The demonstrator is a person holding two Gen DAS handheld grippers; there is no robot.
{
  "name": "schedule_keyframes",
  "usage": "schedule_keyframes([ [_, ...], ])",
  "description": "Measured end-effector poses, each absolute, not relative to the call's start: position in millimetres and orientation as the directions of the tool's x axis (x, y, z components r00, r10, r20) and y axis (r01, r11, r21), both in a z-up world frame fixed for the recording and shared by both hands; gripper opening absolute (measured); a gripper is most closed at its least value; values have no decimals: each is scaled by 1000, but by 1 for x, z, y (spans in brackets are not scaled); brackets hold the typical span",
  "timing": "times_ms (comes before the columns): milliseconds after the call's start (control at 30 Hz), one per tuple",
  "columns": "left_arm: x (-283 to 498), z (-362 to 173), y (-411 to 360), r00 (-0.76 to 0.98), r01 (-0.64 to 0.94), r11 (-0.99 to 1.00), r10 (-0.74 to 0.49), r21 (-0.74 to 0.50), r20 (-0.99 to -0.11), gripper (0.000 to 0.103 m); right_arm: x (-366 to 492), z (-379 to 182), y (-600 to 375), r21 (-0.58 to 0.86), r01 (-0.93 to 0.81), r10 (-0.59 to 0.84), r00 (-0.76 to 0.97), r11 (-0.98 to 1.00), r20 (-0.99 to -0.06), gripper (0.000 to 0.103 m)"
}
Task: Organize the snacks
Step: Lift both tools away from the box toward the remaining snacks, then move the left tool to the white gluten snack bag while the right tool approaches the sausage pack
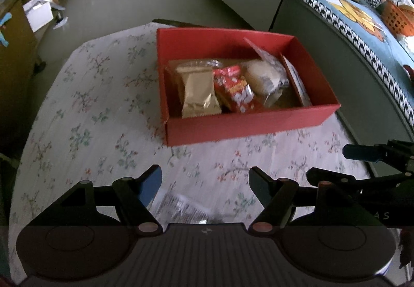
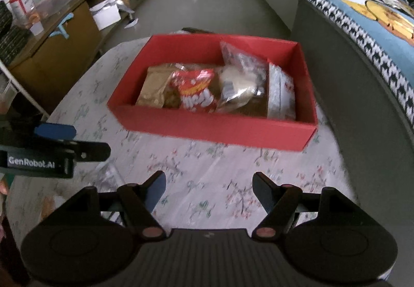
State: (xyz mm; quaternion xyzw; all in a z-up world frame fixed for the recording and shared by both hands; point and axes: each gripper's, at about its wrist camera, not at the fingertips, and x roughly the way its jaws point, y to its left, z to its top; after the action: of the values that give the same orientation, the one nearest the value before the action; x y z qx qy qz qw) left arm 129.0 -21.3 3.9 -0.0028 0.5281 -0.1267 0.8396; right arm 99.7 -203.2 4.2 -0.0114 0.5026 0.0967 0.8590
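A red box [image 1: 240,123] is seen on a floral cloth [image 1: 85,116], toward 12 o'clock from the left gripper [image 1: 205,183] and just right of centre in the left wrist view. In the right wrist view the same box [image 2: 214,131] lies toward 12 o'clock from the right gripper [image 2: 209,187]. Snacks are held inside the box: a gold packet [image 1: 199,91] at its 9 o'clock end, a red packet [image 1: 236,90] beside it in the middle, a clear bag [image 1: 266,74] with a pale roll toward 2 o'clock, and a white packet [image 1: 296,78] stood on edge against the wall at 3 o'clock. The left gripper's jaws are spread wide and nothing is held between them; a blurred printed wrapper [image 1: 181,206] lies on the cloth just below them, at 6 o'clock from the box, and contact with it cannot be told. The right gripper's jaws are likewise spread wide and empty, with only cloth seen between them. In the left wrist view the right gripper is seen at 3 o'clock, well clear of the box; in the right wrist view the left gripper [image 2: 55,142] appears at 9 o'clock. A sofa [image 1: 362,85] with a blue blanket [image 1: 367,25] stands at 2 o'clock, just beside the cloth. A wooden cabinet [image 2: 59,46] is seen at 10 o'clock.
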Motion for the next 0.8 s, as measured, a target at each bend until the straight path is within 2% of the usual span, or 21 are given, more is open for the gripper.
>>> schedule_keyframes([
  [433,96,-18,13,336,213,968,-198,-130,-921,80,63,-17,-183,77,-245,175,406,966,-897,80],
  [533,85,-23,19,316,249,959,-213,-136,-925,82,57,-23,-178,83,-273,186,380,959,-906,84],
  [800,58,-38,19,212,451,882,-255,-138,-943,83,47,-35,-178,104,-318,212,328,942,-921,84],
])
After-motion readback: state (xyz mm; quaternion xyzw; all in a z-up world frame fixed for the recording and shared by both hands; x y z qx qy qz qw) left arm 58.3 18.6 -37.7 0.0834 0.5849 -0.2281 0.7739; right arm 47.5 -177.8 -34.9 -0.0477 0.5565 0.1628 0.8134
